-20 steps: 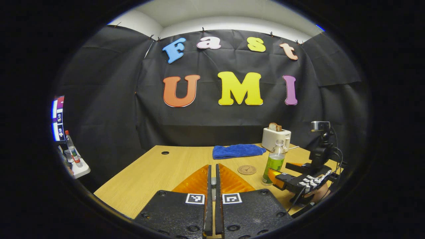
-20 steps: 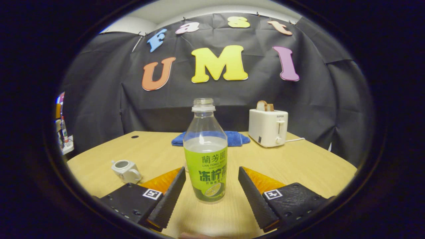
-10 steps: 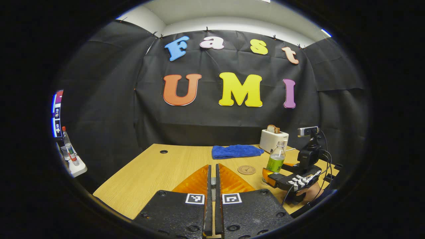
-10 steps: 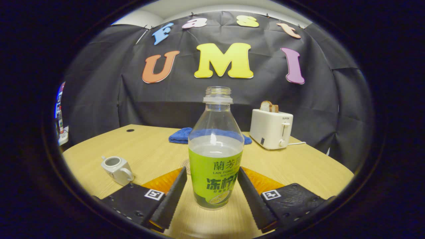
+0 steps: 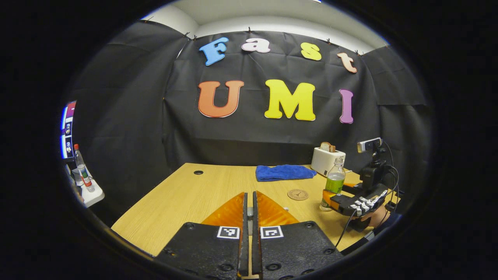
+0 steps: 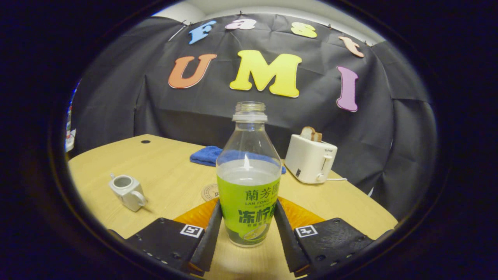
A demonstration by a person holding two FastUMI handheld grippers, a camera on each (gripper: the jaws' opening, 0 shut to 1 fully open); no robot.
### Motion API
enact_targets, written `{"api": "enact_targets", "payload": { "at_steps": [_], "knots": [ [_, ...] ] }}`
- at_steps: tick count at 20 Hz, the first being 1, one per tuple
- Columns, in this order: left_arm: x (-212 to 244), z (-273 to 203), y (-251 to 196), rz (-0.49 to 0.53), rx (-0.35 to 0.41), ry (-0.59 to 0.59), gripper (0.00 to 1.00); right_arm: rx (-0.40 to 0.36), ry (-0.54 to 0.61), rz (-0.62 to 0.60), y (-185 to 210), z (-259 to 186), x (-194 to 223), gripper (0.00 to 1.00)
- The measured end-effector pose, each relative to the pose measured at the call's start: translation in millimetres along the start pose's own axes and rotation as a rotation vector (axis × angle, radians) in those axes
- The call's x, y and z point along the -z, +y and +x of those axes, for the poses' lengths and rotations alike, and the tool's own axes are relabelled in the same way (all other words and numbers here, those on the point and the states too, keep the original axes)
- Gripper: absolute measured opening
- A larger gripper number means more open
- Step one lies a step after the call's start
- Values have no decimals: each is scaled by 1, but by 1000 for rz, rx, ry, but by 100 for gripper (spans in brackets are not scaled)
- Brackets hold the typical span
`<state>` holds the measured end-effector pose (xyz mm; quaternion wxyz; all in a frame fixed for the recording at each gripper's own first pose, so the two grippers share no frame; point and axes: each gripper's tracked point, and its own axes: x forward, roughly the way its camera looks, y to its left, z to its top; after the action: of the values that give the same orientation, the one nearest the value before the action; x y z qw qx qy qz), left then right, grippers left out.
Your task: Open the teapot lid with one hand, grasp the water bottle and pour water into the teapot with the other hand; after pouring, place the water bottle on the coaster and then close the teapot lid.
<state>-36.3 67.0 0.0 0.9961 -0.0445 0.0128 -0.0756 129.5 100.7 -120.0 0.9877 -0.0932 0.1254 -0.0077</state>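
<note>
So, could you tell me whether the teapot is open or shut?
Open: the teapot on the table shows a bare round mouth, no lid on it.

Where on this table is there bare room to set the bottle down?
Bare wood lies between the small white teapot and the blue folded cloth. It is crowded around the round cork coaster, green-labelled clear water bottle and white toaster.

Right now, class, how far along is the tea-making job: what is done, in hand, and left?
Done: the teapot stands open, lid off; the left hand-held gripper is shut, what it pinches is not clear. In hand: the right hand-held gripper has closed on the water bottle, which is uncapped and upright. Left: pouring, setting the bottle on the coaster, closing the lid.
</note>
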Motion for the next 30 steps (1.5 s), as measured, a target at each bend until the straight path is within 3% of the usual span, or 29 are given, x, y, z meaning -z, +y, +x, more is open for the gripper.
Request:
{"api": "enact_targets", "payload": {
  "at_steps": [4,10,16,22,30],
  "knots": [
    [-3,-2,7,-10,5,-11,6,49,24,-135,3,1,-8,71],
    [4,0,16,-18,-1,5,5,61,64,-369,25,7,-9,71],
    [3,-2,27,-41,-9,7,5,134,35,-752,48,11,-15,72],
    [4,-1,31,-48,-11,10,5,176,-36,-1044,70,15,-24,71],
    [4,-2,29,-41,-3,11,5,221,-94,-1331,82,14,-37,72]
  ]
}}
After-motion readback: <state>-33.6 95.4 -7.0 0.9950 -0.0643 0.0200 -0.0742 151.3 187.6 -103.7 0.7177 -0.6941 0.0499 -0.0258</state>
